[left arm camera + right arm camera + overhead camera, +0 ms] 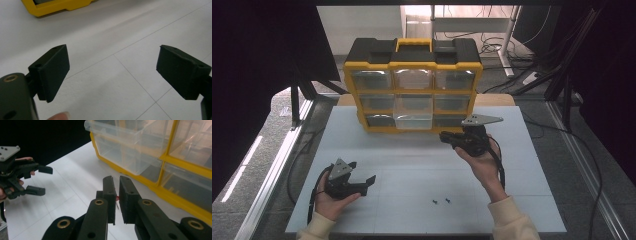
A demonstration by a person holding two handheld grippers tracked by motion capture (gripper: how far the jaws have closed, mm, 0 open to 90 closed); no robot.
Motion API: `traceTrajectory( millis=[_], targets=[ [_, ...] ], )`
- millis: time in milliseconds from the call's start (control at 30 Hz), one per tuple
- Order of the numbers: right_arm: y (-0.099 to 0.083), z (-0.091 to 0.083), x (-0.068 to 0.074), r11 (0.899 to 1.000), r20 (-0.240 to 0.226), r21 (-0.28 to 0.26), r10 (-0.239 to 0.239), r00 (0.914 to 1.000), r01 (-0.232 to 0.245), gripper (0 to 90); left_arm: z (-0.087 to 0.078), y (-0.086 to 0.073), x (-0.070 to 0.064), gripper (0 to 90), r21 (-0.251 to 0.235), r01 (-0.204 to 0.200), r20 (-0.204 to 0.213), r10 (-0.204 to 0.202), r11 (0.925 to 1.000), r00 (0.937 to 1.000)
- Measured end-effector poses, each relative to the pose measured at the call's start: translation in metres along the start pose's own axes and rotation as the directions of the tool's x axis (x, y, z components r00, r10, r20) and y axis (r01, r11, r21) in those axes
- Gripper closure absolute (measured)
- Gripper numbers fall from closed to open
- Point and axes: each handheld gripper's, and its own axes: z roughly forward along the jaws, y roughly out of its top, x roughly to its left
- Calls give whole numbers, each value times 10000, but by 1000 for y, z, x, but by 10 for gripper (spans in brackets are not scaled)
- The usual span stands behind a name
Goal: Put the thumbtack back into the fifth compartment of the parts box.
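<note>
A yellow and black organiser (413,60) with clear drawers stands at the back of the white table (412,160). Its middle bottom drawer (413,120) is pulled out, and in the right gripper view that drawer (117,147) looks empty. My right gripper (443,136) hovers just right of it, near the organiser's base. Its jaws (116,181) are shut on a small thin item with a red spot (117,198); what it is cannot be made out. My left gripper (362,171) rests low at the front left, jaws wide open (112,67) with nothing between them.
Two small dark screws (441,201) lie on the table near the front edge, between the hands. The organiser's yellow base corner (50,7) lies ahead of the left gripper. Cables and frame posts (294,105) flank the table.
</note>
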Motion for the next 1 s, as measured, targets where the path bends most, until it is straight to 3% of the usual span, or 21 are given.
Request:
traceTrajectory(
  millis=[367, 800, 1000],
  targets=[
    [22, 8, -7, 9996, 181, -266, -51, 9998, 56, 835, -1, 0, 0, 118, -14, -43, 15, 43, 10000, 10000],
    [46, 30, -15, 9978, 295, -670, 1, 9996, 19, 835, -1, 0, 0, 120, -40, -28, -11, 28, 10000, 10000],
    [55, 38, -18, 9983, 399, -580, -38, 9992, 61, 835, -1, 0, 0, 121, -22, -17, -7, 17, 10000, 10000]
  ],
)
